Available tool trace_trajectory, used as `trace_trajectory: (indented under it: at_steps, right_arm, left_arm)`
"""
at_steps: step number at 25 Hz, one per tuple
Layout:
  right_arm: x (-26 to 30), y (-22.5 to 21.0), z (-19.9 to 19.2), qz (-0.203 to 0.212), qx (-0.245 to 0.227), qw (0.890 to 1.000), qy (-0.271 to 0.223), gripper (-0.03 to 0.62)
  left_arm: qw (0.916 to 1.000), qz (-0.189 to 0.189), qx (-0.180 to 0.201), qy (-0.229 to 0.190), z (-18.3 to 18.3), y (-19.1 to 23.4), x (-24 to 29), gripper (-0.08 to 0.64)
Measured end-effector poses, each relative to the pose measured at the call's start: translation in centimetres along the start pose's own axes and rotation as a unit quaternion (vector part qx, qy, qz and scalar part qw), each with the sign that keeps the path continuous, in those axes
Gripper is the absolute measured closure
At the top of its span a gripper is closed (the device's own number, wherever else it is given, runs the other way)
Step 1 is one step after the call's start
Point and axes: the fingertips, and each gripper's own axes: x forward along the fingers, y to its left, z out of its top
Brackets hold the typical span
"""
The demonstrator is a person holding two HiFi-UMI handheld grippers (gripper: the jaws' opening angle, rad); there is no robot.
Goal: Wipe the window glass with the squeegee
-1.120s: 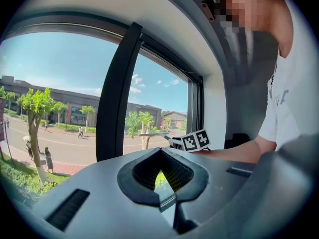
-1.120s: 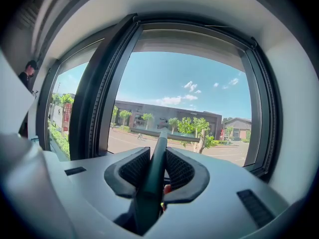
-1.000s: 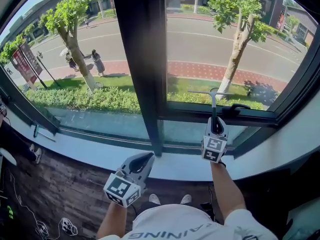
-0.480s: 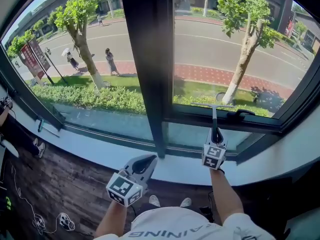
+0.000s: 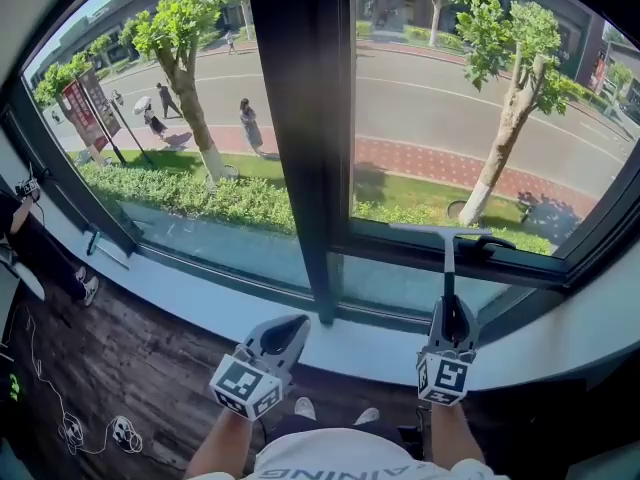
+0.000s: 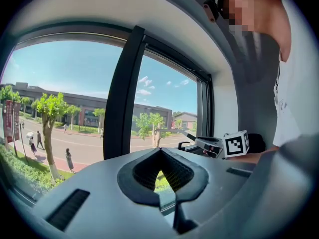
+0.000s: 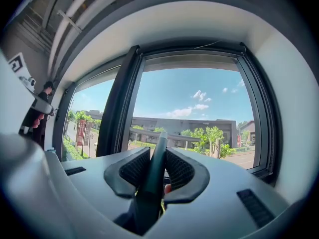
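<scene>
The squeegee [image 5: 447, 258] has a dark handle and a thin crosswise blade. My right gripper [image 5: 452, 326] is shut on its handle, and the blade lies at the bottom edge of the right window pane [image 5: 480, 98], by the black window latch [image 5: 497, 241]. In the right gripper view the handle [image 7: 155, 173] runs up between the pads of that gripper [image 7: 158, 156], with the blade [image 7: 149, 135] across the glass ahead. My left gripper [image 5: 283, 336] is shut and holds nothing, low in front of the white sill [image 5: 200, 313]. From the left gripper [image 6: 160, 153] view, the squeegee [image 6: 174, 130] and right gripper [image 6: 212, 144] show at the right.
A wide dark mullion [image 5: 300, 118] splits the left pane [image 5: 170, 118] from the right one. Another person [image 5: 30, 238] is at the far left by the sill. Cables [image 5: 90, 433] lie on the dark wooden floor [image 5: 130, 368] below.
My right gripper has drawn the squeegee down the right pane to its bottom frame and back towards me. The left gripper has kept its place.
</scene>
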Motion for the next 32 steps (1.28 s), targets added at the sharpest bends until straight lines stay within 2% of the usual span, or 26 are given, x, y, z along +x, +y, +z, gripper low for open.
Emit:
trace_trajectory:
  at_steps: [4, 7, 10, 13, 17, 21, 26, 28, 32]
  right_arm:
    - [-1.1, -0.9, 0.4, 0.02, -0.005, 1.0, -0.013, 0.494]
    - [-1.2, -1.6, 1.5, 0.011, -0.005, 1.0, -0.023, 0.494]
    - [-1.1, -1.3, 3.0, -0.003, -0.003, 0.999, -0.033, 0.494]
    - [-1.5, 0.3, 4.4, -0.019, -0.001, 0.999, -0.038, 0.494]
    - [-1.1, 4.3, 7.6, -0.039, 0.012, 0.998, -0.044, 0.494]
    - [1.2, 6.8, 14.7, -0.073, 0.012, 0.992, -0.098, 0.494]
    - [6.0, 7.1, 28.9, -0.122, -0.028, 0.973, -0.194, 0.494]
    - [8.3, 6.7, 33.5, -0.13, -0.031, 0.969, -0.207, 0.494]
    - [12.0, 5.3, 38.9, -0.139, -0.018, 0.97, -0.196, 0.494]
  left_arm:
    - [0.9994, 0.023, -0.02, -0.014, 0.5, -0.3, 0.8, 0.543]
    - [0.9997, 0.02, -0.003, -0.01, 0.6, -0.9, 0.3, 0.544]
    - [0.9997, 0.019, 0.005, -0.017, 0.9, 0.3, -0.5, 0.543]
    - [0.9992, 0.0, -0.006, -0.039, 1.6, 2.2, -1.5, 0.543]
    - [0.9984, -0.028, 0.016, -0.046, 2.4, 5.7, -4.3, 0.543]
    - [0.9976, -0.051, 0.033, -0.033, 1.7, 9.7, -7.1, 0.544]
    - [0.9957, -0.08, 0.043, -0.018, 1.6, 12.2, -9.0, 0.544]
    - [0.995, -0.087, 0.044, -0.021, 2.2, 12.2, -9.3, 0.544]
    - [0.9944, -0.095, 0.038, -0.026, 2.7, 11.3, -9.4, 0.543]
